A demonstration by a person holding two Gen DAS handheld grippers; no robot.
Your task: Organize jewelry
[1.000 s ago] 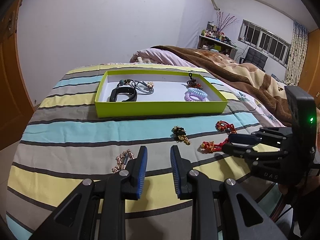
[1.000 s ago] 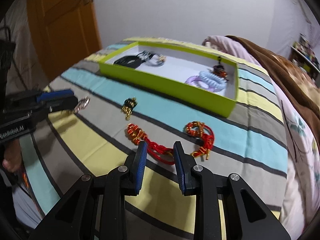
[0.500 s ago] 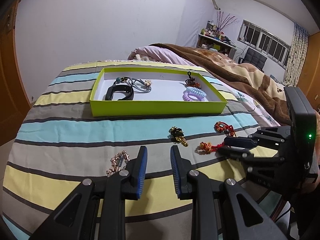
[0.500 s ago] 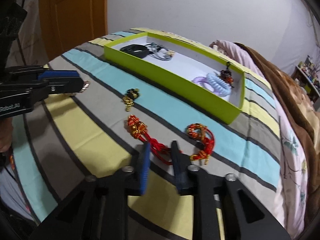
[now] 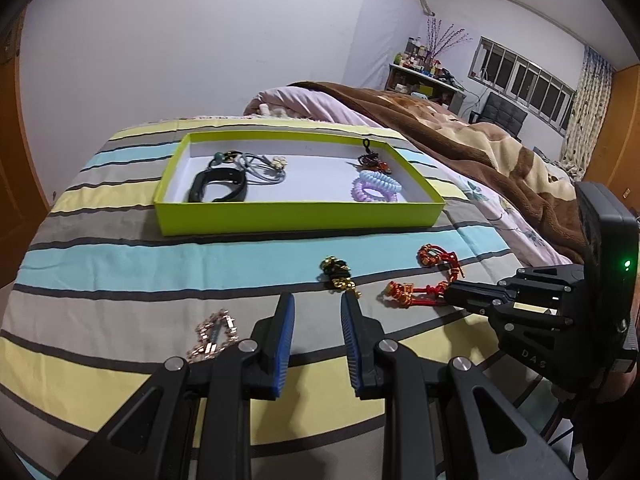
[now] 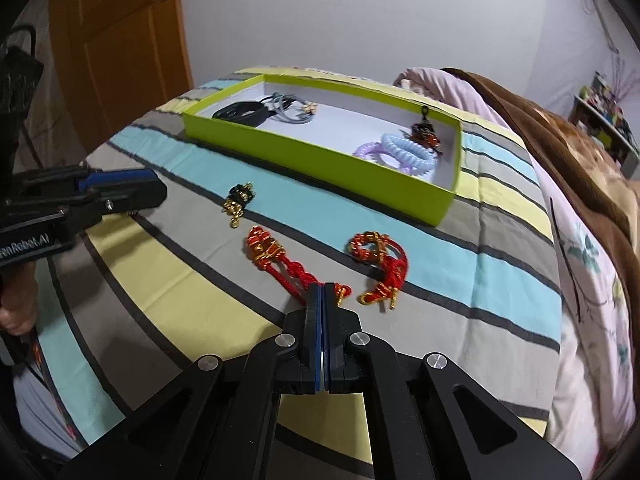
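Note:
My right gripper (image 6: 323, 294) is shut on the cord of a red knotted bracelet with gold beads (image 6: 280, 260), which lies on the striped bedspread. From the left wrist view, the right gripper (image 5: 450, 297) has its tips at the end of that red bracelet (image 5: 414, 292). A second red bracelet (image 6: 380, 258) lies just to the right, apart from the tips. My left gripper (image 5: 316, 312) hangs open over the bedspread with nothing between its fingers. A rose-gold chain bracelet (image 5: 214, 334) lies left of it, and a black-and-gold charm (image 5: 338, 274) just beyond.
A lime green box (image 5: 300, 218) farther back holds a black band (image 5: 218, 188), grey hair ties, lilac and blue coil ties (image 5: 376, 186) and a dark charm. A brown blanket (image 5: 460, 140) is piled at the right. An orange door (image 6: 120, 40) stands at the left.
My right gripper's jaws went from open to shut around the red bracelet's cord. The left gripper has stayed open in about the same place.

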